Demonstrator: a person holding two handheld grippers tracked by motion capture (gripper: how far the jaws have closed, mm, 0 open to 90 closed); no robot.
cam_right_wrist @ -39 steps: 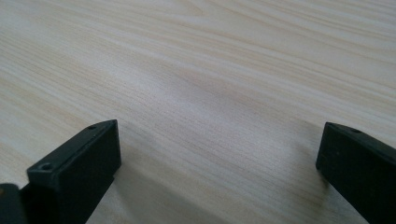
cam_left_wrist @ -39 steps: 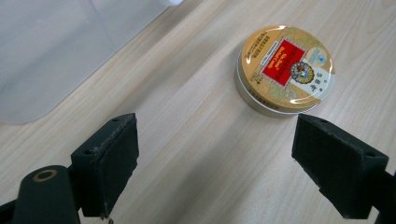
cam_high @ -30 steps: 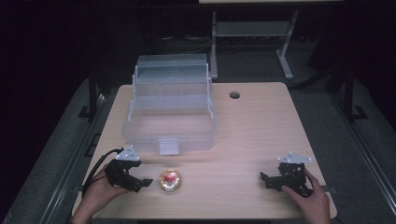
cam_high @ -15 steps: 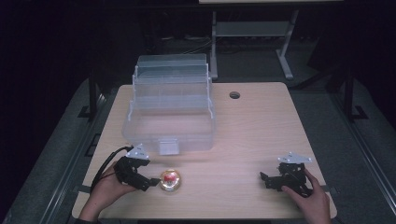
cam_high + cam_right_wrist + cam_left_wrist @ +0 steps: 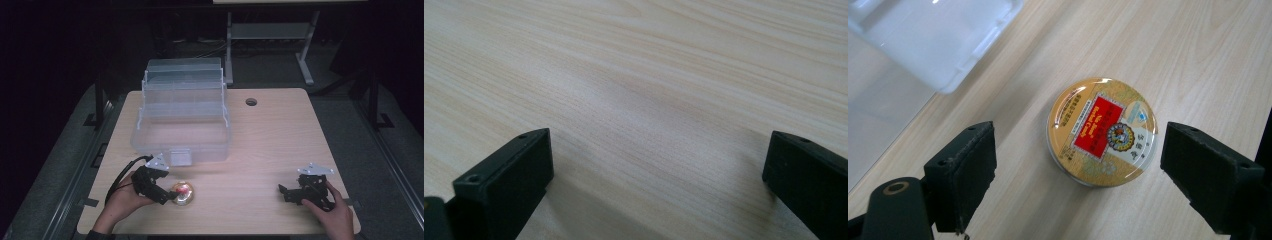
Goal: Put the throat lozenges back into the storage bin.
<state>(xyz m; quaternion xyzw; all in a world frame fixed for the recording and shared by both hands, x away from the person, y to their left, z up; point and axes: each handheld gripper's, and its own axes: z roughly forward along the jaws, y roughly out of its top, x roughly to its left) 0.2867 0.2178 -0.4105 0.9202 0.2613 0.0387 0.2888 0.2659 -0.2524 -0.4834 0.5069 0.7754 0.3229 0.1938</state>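
A small round tin (image 5: 1101,131) with a gold lid and a red label lies on the wooden table (image 5: 270,145), near its front left (image 5: 181,193). My left gripper (image 5: 167,195) is open, tilted down over the tin; in the left gripper view (image 5: 1078,185) the tin sits between the two spread jaws, touching neither. My right gripper (image 5: 285,194) rests low at the table's front right, held by a hand. Its jaws (image 5: 656,185) stand wide open with only bare wood between them.
A clear plastic storage box (image 5: 181,117) with stepped tiers stands open at the back left, just behind the tin; its front latch (image 5: 180,156) is close to my left gripper. A cable hole (image 5: 251,102) sits at the table's far edge. A metal frame (image 5: 270,40) stands behind.
My left gripper has moved right and forward toward the tin, bringing its jaws around it. The right gripper has stayed in place.
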